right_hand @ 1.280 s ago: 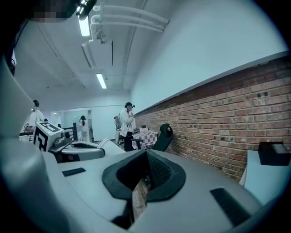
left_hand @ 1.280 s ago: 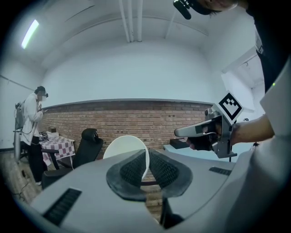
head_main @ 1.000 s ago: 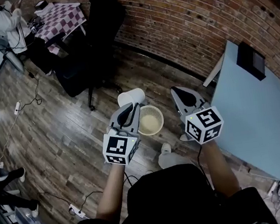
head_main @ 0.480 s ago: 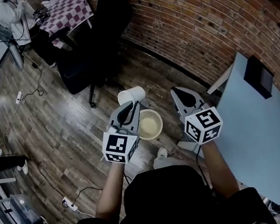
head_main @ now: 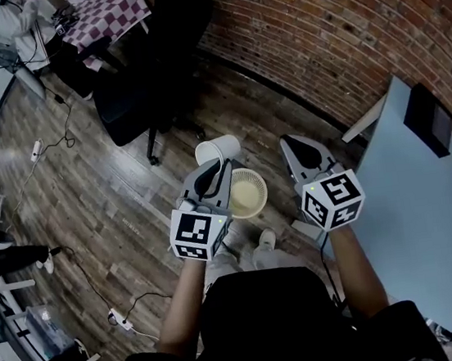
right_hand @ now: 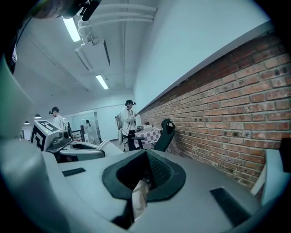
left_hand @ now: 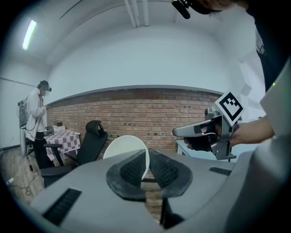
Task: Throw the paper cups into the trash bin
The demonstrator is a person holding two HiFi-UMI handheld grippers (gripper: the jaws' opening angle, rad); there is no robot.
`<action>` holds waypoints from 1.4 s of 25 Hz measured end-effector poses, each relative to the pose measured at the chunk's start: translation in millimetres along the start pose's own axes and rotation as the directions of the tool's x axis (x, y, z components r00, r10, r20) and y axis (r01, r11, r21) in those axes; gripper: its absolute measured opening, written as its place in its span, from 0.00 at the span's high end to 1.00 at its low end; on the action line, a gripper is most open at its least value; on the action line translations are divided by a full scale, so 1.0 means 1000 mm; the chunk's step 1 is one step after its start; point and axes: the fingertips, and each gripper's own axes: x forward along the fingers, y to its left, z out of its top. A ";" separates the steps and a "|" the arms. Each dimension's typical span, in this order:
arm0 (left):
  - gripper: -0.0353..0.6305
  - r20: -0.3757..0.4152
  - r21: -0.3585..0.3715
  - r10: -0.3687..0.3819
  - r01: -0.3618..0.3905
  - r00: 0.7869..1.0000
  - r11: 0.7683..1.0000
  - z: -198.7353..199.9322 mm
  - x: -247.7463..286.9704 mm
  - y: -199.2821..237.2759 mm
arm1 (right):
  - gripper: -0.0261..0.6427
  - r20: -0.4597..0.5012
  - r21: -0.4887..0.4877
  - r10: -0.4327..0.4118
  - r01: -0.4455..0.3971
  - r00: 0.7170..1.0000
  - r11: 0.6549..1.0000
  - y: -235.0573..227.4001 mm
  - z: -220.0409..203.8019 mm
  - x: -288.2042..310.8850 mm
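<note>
One paper cup (head_main: 215, 150) hangs pinched by its wall in your left gripper's (left_hand: 146, 166) narrow jaws, off the trash bin's (head_main: 247, 194) far rim; release here and it may miss onto the floor (head_main: 113, 199); your right gripper's (right_hand: 146, 161) jaws sit closed, empty.

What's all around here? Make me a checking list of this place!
Surface: wooden floor.
Job's things: paper cup pinched by its rim; trash bin on the floor between the grippers.
Clutter: black box on blue table.
Grippers: left gripper shut on the cup; right gripper shut, empty.
Cables: power strips with cords on the floor.
Surroundings: brick wall, black chair, person by checked table.
</note>
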 end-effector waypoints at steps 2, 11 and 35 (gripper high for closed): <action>0.90 -0.003 -0.005 -0.006 0.006 1.000 1.000 -0.002 0.004 0.002 | 0.95 -0.008 0.010 -0.009 0.009 1.000 1.000 -0.003 -0.005 0.003; 0.90 -0.046 -0.012 -0.113 0.112 0.993 0.994 -0.025 0.012 0.026 | 0.95 -0.045 0.047 -0.108 0.110 0.993 0.993 0.005 -0.024 0.019; 0.90 -0.246 -0.066 -0.455 0.454 0.856 0.889 -0.191 0.031 0.057 | 0.95 -0.201 0.243 -0.424 0.464 0.883 0.852 0.023 -0.160 0.054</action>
